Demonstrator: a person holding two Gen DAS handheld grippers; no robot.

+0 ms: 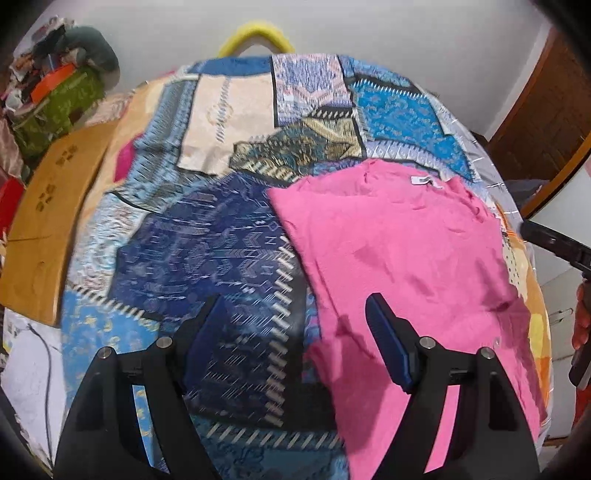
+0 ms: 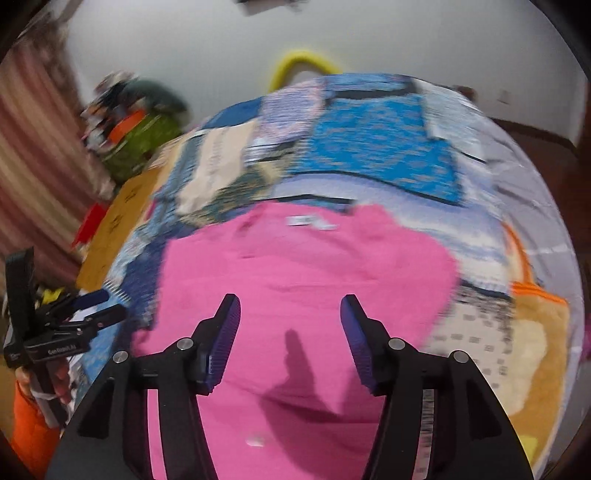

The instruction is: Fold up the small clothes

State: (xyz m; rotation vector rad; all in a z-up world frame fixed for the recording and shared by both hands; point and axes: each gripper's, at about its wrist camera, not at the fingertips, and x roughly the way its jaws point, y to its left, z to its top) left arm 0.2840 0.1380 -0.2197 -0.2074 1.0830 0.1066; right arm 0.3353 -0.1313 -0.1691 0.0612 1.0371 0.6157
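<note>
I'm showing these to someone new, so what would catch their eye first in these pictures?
The bright pink garment stands out first, spread on the busy blue patchwork bedcover, with a small white label at its far edge. Next come the two open grippers: the right gripper over the pink cloth with nothing between its fingers, the left gripper straddling the garment's left edge. A yellow curved handle peeks above the bed's far side.

The left gripper point(image 2: 70, 325) body reads "GenRobot.AI"; the garment's label is illegible.
</note>
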